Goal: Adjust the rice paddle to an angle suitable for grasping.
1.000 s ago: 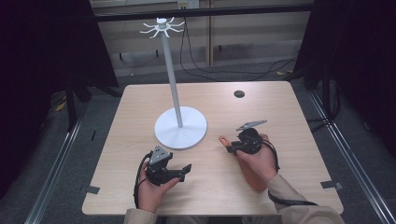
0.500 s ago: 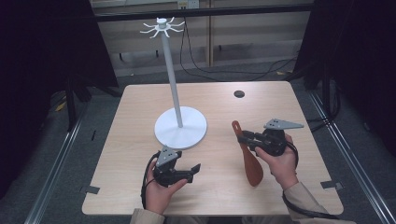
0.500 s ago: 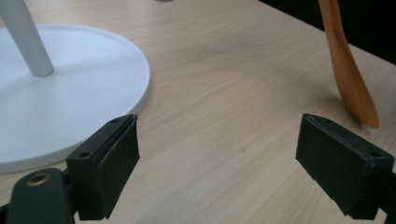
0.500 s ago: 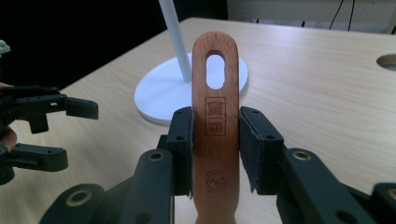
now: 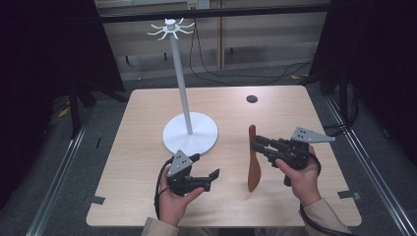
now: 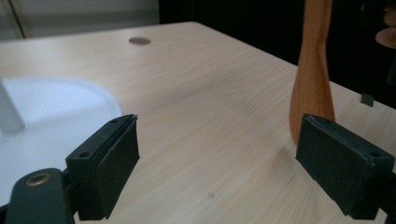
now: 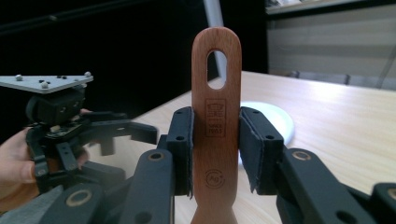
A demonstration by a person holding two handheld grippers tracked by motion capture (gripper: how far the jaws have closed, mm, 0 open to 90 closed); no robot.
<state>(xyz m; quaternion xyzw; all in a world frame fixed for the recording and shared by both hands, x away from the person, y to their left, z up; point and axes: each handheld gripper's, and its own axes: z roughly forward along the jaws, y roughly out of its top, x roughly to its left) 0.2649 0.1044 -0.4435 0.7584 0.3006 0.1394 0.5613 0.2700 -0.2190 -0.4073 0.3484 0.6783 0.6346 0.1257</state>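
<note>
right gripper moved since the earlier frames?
Yes. The right gripper, shut on the wooden spatula, has shifted right, away from the white stand base.

I am wearing tan sleeves (image 5: pixel 322 216), and black cable is trailing from each of my tongs. My left gripper (image 5: pixel 206 179) is showing black links, brass-ringed pivots and flat dark pads (image 6: pixel 119 163) (each block bearing small round holes). My right gripper (image 5: pixel 255 143) is wearing the same black build, and a grey three-cornered plate (image 5: pixel 309 135) with small studs is sitting on top.
</note>
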